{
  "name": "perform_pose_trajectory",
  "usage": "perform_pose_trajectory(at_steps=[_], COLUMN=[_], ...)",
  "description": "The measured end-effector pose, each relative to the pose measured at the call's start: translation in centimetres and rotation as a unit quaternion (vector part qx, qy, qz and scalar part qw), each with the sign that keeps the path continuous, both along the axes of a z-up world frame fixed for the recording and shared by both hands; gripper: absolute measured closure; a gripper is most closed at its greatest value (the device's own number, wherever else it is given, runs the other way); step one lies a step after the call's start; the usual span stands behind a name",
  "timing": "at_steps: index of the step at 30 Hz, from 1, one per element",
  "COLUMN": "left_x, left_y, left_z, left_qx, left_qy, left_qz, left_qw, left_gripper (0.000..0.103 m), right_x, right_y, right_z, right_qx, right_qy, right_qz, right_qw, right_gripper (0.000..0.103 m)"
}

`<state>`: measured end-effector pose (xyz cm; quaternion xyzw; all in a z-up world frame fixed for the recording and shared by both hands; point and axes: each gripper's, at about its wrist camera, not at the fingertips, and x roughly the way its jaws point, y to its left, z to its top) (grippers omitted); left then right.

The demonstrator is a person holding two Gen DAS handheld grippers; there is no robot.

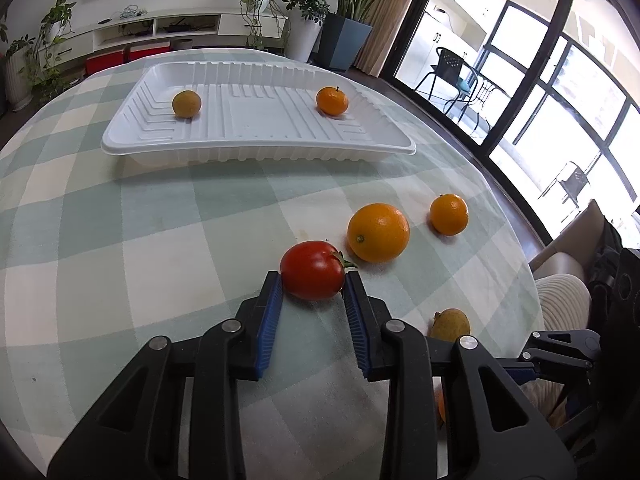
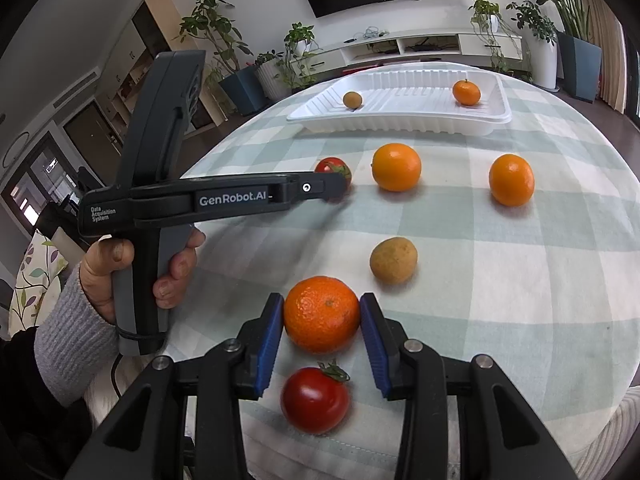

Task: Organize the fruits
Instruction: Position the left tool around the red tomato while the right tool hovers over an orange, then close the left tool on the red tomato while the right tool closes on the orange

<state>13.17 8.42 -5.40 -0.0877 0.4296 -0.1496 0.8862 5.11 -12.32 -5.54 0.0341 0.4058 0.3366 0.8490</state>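
Observation:
My left gripper [image 1: 312, 286] has its blue pads on both sides of a red tomato [image 1: 313, 270] on the checked tablecloth; the pads touch it. It also shows in the right wrist view [image 2: 332, 172]. My right gripper [image 2: 322, 320] is closed around a mandarin [image 2: 322, 314] that rests on the table. A white tray [image 1: 256, 148] at the back holds a yellowish fruit [image 1: 187, 104] and a small mandarin [image 1: 332, 101].
Loose on the cloth: a large orange [image 1: 378, 232], a smaller orange [image 1: 449, 214], a brownish-yellow fruit [image 2: 393, 260] and a second tomato [image 2: 315, 399] under my right gripper. The table edge runs close on the right.

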Motion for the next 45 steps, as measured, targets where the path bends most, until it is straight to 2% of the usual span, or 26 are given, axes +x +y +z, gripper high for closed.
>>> perform_pose_trajectory(at_steps=[11, 27, 28, 31, 32, 45], left_x=[-0.29, 0.17, 0.18, 0.02, -0.04, 0.38], left_y=[-0.59, -0.46, -0.48, -0.25, -0.11, -0.25], left_z=[0.17, 0.17, 0.18, 0.42, 0.53, 0.41], left_qx=[0.027, 0.017, 0.017, 0.01, 0.006, 0.01], left_qy=[-0.003, -0.001, -0.001, -0.009, -0.013, -0.011], left_qz=[0.002, 0.006, 0.007, 0.012, 0.014, 0.014], left_qw=[0.9996, 0.9998, 0.9998, 0.9998, 0.9998, 0.9998], left_gripper=[0.073, 0.072, 0.069, 0.049, 0.048, 0.048], right_x=[0.04, -0.02, -0.01, -0.16, -0.14, 0.03], right_y=[-0.1, 0.03, 0.03, 0.01, 0.0, -0.1], right_z=[0.01, -0.06, -0.06, -0.03, -0.03, -0.07], right_qx=[0.005, 0.003, 0.003, 0.004, 0.004, 0.01], right_qy=[0.002, 0.006, 0.006, 0.006, 0.006, 0.013], right_qz=[0.0, -0.002, -0.002, -0.002, -0.002, -0.006], right_qw=[1.0, 1.0, 1.0, 1.0, 1.0, 1.0], right_gripper=[0.061, 0.061, 0.061, 0.061, 0.061, 0.061])
